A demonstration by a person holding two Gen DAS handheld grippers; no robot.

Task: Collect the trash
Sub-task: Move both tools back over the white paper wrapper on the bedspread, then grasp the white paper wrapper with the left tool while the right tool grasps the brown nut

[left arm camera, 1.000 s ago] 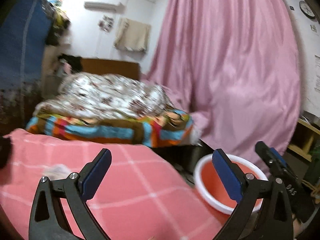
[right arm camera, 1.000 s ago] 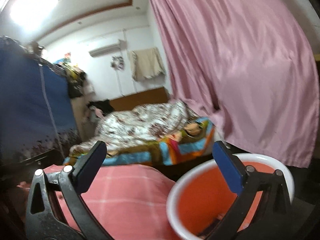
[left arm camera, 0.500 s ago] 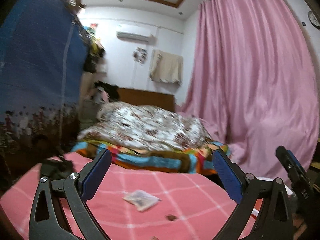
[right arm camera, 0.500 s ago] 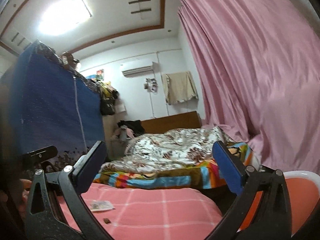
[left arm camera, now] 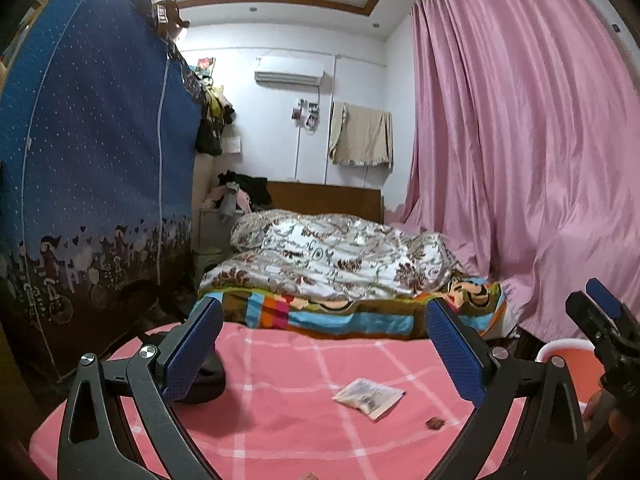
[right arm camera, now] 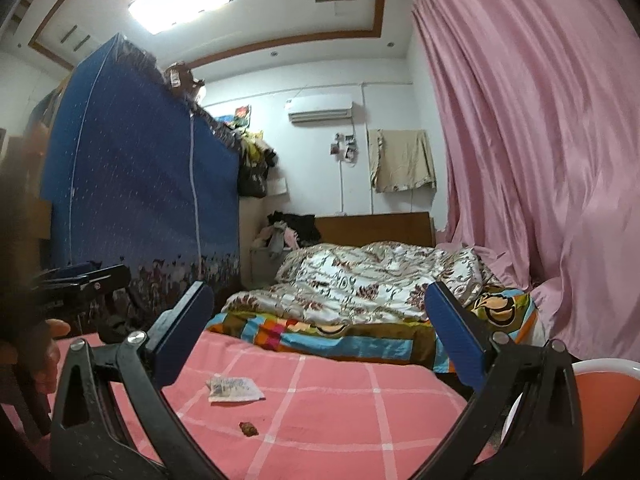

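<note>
Where pink checked cloth (left arm camera: 304, 376) spreads, wrapper (left arm camera: 368, 397) lies.

One wrapper (left arm camera: 368, 397) — one brown scrap (left arm camera: 435, 423) — one basin (right arm camera: 600, 400) — two beds.

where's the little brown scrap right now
The brown scrap lies on the pink checked cloth, just in front of the flat wrapper; in the left wrist view it sits right of that wrapper.
</note>
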